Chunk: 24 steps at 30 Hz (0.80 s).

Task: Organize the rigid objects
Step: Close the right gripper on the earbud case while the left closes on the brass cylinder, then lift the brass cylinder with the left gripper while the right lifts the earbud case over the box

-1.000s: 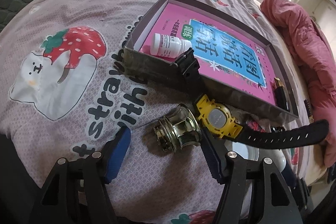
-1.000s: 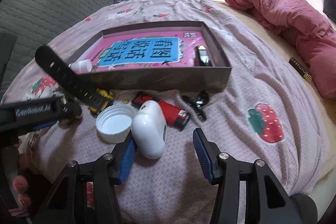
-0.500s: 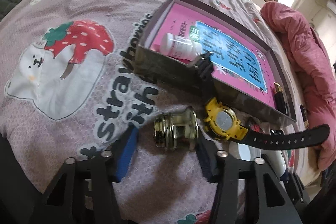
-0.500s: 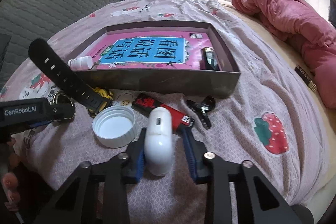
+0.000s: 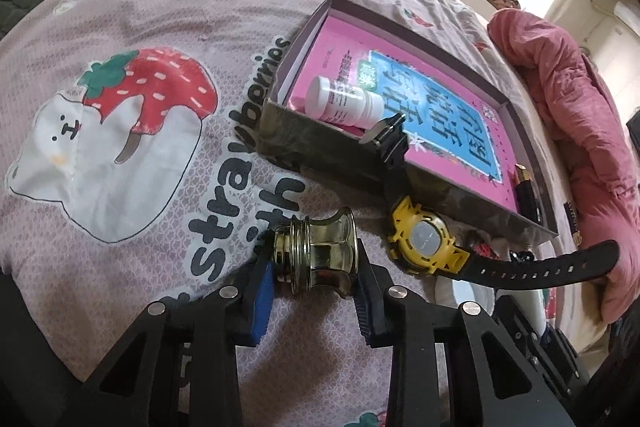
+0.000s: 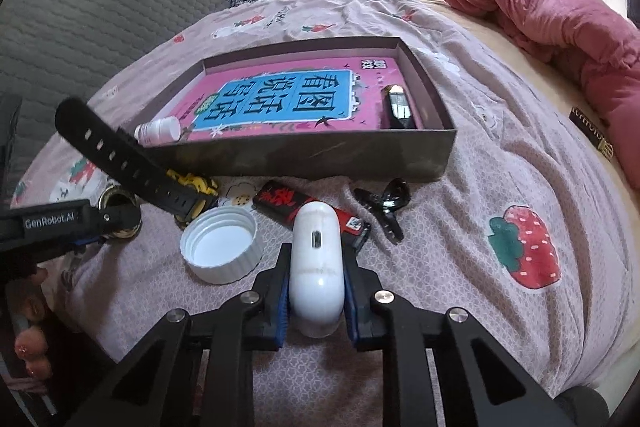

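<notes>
A brass knob (image 5: pixel 320 255) lies on its side on the bedsheet between the blue pads of my left gripper (image 5: pixel 312 267). The jaws are closing and both pads touch its ends. In the right wrist view my right gripper (image 6: pixel 316 267) is shut on a white capsule-shaped case (image 6: pixel 316 247), which points away from me. Behind both stands a shallow dark box (image 6: pixel 304 155) holding a pink book (image 6: pixel 288 103), a white pill bottle (image 5: pixel 344 101) and a black lighter (image 6: pixel 398 107).
A yellow watch (image 5: pixel 424 241) with a black strap leans on the box wall. A white cap (image 6: pixel 220 247), a red lighter (image 6: pixel 280 201) and a black clip (image 6: pixel 384 203) lie in front of the box. A pink quilt (image 6: pixel 560 15) is heaped at the right.
Both grippers have drawn their jaws in: the left onto the brass knob, the right onto the white case, which now stands straight between the pads.
</notes>
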{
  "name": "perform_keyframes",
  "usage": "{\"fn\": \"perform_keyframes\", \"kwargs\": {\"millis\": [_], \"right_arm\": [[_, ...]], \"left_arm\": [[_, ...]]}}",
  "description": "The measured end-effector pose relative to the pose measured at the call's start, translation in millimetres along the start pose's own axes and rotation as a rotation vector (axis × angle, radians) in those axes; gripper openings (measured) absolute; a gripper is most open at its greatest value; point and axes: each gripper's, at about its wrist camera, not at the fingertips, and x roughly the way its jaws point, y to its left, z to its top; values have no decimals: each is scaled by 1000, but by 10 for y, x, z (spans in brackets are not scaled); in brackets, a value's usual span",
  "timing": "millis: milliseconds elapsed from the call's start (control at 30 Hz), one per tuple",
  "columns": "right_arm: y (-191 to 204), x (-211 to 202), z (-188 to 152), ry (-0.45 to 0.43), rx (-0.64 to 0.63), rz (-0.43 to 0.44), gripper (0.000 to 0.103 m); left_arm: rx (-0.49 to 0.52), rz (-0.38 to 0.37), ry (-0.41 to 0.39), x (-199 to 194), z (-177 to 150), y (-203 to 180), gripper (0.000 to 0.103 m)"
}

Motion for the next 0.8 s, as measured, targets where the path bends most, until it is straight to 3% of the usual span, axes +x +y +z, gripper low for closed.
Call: {"fn": "perform_keyframes", "kwargs": {"millis": [367, 800], "right_arm": [[-63, -97, 20, -25, 21, 21, 22], [-101, -234, 49, -58, 33, 32, 22]], "left_arm": [[116, 0, -85, -273, -35, -180, 35], [184, -16, -153, -402, -63, -302, 35]]}}
